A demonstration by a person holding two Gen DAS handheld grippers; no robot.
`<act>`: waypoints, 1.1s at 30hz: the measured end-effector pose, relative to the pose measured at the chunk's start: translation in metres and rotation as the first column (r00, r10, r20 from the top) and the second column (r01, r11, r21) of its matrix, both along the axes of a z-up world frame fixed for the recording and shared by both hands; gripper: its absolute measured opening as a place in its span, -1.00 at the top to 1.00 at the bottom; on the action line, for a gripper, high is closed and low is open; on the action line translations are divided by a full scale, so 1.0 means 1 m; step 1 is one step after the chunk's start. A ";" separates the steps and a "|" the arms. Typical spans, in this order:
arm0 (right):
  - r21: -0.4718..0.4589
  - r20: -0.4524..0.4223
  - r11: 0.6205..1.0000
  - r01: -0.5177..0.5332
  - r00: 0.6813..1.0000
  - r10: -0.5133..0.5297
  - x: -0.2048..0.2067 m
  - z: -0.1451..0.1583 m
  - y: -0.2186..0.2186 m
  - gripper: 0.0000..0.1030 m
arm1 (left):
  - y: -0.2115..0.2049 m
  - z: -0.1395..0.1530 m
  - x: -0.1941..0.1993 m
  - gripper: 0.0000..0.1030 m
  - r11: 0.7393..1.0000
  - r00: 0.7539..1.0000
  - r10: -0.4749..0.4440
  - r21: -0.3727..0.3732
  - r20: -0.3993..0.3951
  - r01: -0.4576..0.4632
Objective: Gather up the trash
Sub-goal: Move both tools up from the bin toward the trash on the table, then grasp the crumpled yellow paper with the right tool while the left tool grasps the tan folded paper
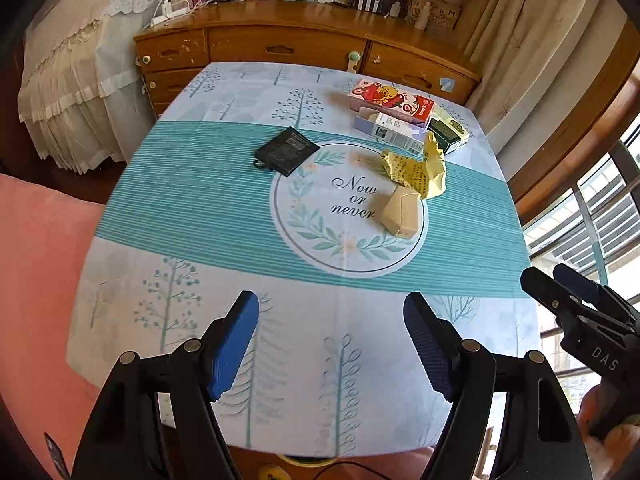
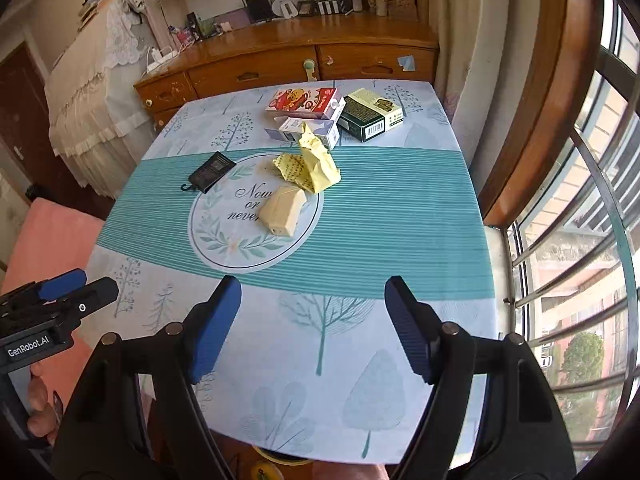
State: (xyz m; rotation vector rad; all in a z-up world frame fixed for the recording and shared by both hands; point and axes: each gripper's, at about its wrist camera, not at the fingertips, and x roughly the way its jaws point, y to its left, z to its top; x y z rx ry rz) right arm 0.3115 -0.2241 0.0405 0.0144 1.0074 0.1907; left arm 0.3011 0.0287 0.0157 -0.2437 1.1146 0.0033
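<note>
Table: a square table (image 1: 120,320) under a pale blue and teal cloth printed with trees and a round wreath reading "Now or never"; a wooden dresser (image 1: 280,46) stood just behind its far edge.
Left gripper: the left gripper (image 1: 332,344) hung above the near part of the cloth, its blue-padded jaws spread wide with nothing between them.
Right gripper: the right gripper (image 2: 314,328) hung beside it over the near edge, jaws likewise spread and empty.
Boxes: a red cartoon box (image 2: 304,101), a white-and-lilac box (image 2: 320,128) and a dark green box (image 2: 370,114) lay bunched together at the far right of the table.
Yellow wrapper: a crumpled yellow wrapper (image 2: 310,162) lay just in front of the boxes, at the wreath's far right rim.
Tan carton: a squashed tan carton (image 2: 282,212) lay inside the wreath, touching the wrapper's near edge.
Black pouch: a flat black pouch (image 1: 286,151) lay apart, left of the wreath's top.
</note>
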 end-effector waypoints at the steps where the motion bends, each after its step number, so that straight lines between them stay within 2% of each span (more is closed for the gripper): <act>1: -0.007 -0.012 1.000 -0.015 1.000 0.015 0.015 -0.005 -0.005 -0.40 | -0.007 -0.008 0.014 -0.48 1.000 1.000 0.010 -0.011 -0.011 -0.010; 4: -0.037 -0.037 0.997 -0.061 0.998 0.059 0.059 -0.023 -0.016 -0.40 | -0.025 -0.030 0.048 -0.48 0.999 0.999 0.035 -0.036 -0.041 -0.036; 8: -0.056 -0.072 0.993 -0.103 0.992 0.099 0.107 -0.042 -0.027 -0.40 | -0.040 -0.055 0.075 -0.48 0.997 0.996 0.055 -0.045 -0.074 -0.059; 15: -0.025 -0.130 0.990 -0.140 0.982 0.136 0.155 -0.071 -0.031 -0.39 | -0.051 -0.083 0.109 -0.48 0.994 0.990 0.076 -0.063 -0.118 -0.084; 23: -0.016 -0.144 0.985 -0.173 0.975 0.169 0.168 -0.085 -0.026 -0.39 | -0.055 -0.109 0.134 -0.48 0.991 0.982 0.084 -0.087 -0.168 -0.100; 30: 0.005 -0.158 0.984 -0.180 0.971 0.178 0.172 -0.094 -0.028 -0.39 | -0.072 -0.122 0.145 -0.48 0.995 0.978 0.073 -0.053 -0.197 -0.085; 33: 0.007 -0.157 0.983 -0.185 0.970 0.183 0.172 -0.095 -0.029 -0.39 | -0.079 -0.124 0.149 -0.45 0.997 0.978 0.069 -0.011 -0.196 -0.073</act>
